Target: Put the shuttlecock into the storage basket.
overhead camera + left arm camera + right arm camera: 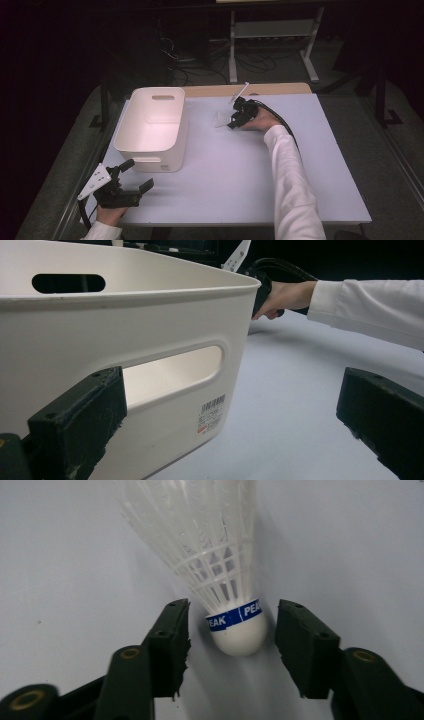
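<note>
Shuttlecock (220,575) lies on the pale tabletop (235,175), toward the far middle, well right of the white bin (150,125); white cork end with a blue band reading "PEAK" points at the right gripper camera, feather skirt fans away from it. Right gripper (231,120) sits low over it: in the right gripper view the cork sits between the two black jaws, small gaps showing on both sides, pads not pressing, so not yet clenched on it. White-sleeved arm reaches across the tabletop to that gripper. Left gripper (134,175) rests at the near left corner, just in front of the bin's near end, jaws spread wide and holding nothing; in the left gripper view one jaw is close against the bin wall by the handle slot, cannot tell if touching, the other stands off over bare tabletop. Bin upright, interior looks empty.
</note>
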### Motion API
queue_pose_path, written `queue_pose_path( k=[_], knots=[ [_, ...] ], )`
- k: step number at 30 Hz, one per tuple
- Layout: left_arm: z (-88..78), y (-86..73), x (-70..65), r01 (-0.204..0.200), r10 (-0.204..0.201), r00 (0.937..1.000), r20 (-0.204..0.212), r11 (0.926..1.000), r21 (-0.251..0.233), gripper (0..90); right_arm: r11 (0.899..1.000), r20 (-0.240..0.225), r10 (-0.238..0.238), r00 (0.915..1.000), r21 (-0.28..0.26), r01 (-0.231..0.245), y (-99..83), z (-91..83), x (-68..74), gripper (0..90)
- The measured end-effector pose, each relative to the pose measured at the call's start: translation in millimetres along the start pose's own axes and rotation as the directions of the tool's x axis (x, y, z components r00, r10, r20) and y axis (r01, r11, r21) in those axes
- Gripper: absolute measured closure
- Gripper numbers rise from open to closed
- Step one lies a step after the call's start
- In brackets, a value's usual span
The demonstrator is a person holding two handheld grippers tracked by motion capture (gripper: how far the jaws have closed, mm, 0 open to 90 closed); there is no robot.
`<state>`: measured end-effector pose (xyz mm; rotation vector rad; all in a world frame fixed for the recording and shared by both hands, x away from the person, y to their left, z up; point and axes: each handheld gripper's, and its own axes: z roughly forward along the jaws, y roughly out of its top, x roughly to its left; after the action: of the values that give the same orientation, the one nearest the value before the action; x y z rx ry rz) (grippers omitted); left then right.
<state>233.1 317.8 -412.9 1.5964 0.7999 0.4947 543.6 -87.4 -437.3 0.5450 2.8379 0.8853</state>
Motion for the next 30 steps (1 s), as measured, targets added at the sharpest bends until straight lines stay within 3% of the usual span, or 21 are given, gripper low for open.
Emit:
queue_pose_path(
  k=[3,5,9,14,19,30],
  knots=[
    [0.2,-0.1,0.1,0.001,-0.001,1.0,0.0,1.0,0.001,0.0,1.0,0.002,-0.001,1.0,-0.001,0.001,0.2,-0.4,0.0,61.5],
    [0.2,-0.1,0.0,0.0,0.0,1.0,-0.001,1.0,0.001,0.0,1.0,0.002,0.0,1.0,0.0,0.0,-0.2,-1.2,-0.2,62.6],
    [0.1,-0.1,0.2,0.001,-0.001,1.0,-0.001,1.0,0.002,0.0,1.0,-0.013,0.005,0.9999,-0.004,-0.005,-0.8,-3.5,-0.6,63.0],
    [0.1,0.1,-0.1,0.0,0.0,1.0,-0.001,1.0,0.002,0.0,0.998,-0.045,0.056,0.9974,-0.036,-0.057,0.2,-10.1,0.8,63.0],
    [-0.2,0.3,-0.3,-0.003,0.003,1.0,0.003,1.0,0.0,0.0,0.997,-0.073,0.068,0.995,-0.031,-0.071,3.8,-12.9,6.0,63.1],
    [0.6,0.0,-0.9,0.0,0.0,1.0,0.002,1.0,0.0,0.0,0.992,-0.104,0.098,0.9897,-0.072,-0.106,12.2,-30.1,13.9,63.2]
  ],
)
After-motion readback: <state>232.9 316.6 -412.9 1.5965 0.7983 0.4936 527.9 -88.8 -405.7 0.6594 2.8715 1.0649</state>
